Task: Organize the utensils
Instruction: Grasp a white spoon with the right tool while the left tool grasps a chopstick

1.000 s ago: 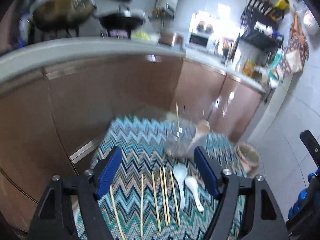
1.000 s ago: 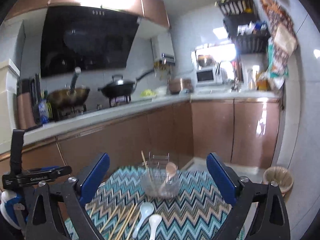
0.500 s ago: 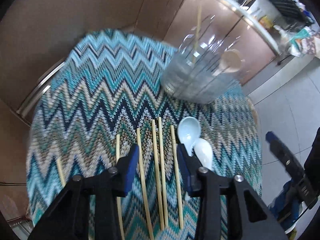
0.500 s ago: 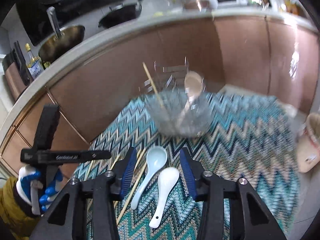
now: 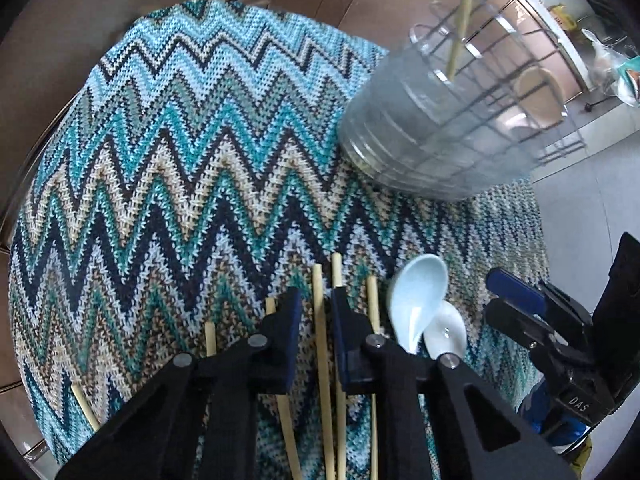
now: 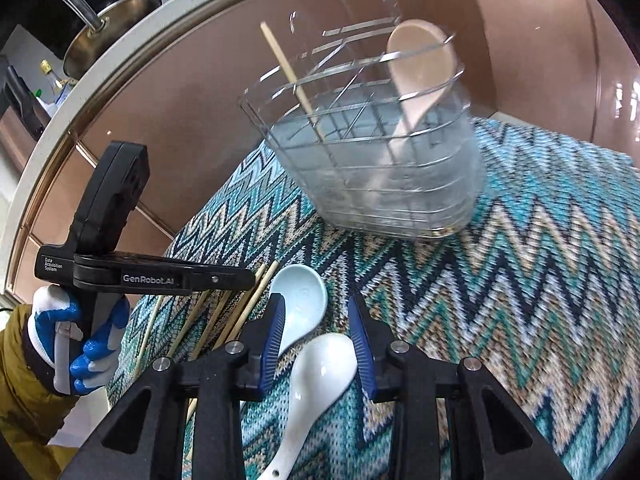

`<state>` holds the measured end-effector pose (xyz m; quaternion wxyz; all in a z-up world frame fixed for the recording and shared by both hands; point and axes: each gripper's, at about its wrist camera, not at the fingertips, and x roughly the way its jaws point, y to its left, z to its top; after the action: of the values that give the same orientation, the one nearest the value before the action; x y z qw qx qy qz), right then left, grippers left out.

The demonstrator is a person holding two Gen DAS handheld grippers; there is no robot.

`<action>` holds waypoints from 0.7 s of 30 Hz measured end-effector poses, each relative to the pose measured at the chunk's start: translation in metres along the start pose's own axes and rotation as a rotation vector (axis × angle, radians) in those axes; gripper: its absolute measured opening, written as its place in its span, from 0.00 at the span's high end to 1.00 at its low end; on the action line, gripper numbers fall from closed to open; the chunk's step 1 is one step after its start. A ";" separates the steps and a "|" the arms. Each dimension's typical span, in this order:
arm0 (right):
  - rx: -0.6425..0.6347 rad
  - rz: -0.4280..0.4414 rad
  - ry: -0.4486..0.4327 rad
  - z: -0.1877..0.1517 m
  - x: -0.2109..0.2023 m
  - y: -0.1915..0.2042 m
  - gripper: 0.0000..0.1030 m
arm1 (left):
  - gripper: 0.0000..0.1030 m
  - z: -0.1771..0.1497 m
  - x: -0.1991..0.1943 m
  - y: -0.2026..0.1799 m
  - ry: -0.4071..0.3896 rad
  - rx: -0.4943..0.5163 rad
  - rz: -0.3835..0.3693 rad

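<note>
Six or so chopsticks [image 5: 322, 344] lie side by side on the zigzag cloth [image 5: 168, 152] at the near left, with two spoons just to their right. The left gripper [image 5: 314, 312] is low over the sticks, its fingers narrowed but not yet closed, with one stick running up the gap between them; whether the pads touch it is hard to tell from this angle. Right of that, the pale blue spoon [image 6: 302, 300] and the white spoon [image 6: 320, 368] overlap, the blue bowl resting partly over the white one. The right gripper [image 6: 316, 340] straddles them, fingers partly open and holding nothing, the white spoon's bowl sitting in the gap. Farther off and to the right stands the holder [image 6: 376, 184], a wire rack in a clear tub, already carrying one chopstick and a pink spoon [image 6: 420, 68].

The step in hand looks like a double pick: a stick on the left, a spoon on the right. Next, each pair of fingers should close on a single item, lift clear of its neighbours, then carry it to the holder.
</note>
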<state>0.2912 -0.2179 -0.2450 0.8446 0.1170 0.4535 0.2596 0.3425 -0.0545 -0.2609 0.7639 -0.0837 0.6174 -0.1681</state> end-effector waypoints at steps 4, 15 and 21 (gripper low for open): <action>-0.028 0.023 0.045 0.007 0.018 -0.002 0.70 | 0.86 0.002 0.005 -0.001 0.012 -0.009 -0.003; -0.095 0.045 0.121 0.014 0.054 -0.003 0.81 | 0.86 0.018 0.020 -0.010 0.032 -0.012 -0.003; -0.132 0.052 0.140 0.016 0.067 0.000 0.88 | 0.86 0.017 0.023 -0.005 0.044 -0.011 -0.006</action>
<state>0.3349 -0.1808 -0.2832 0.8097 0.0546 0.4899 0.3183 0.3629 -0.0689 -0.2766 0.7492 -0.0860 0.6347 -0.1689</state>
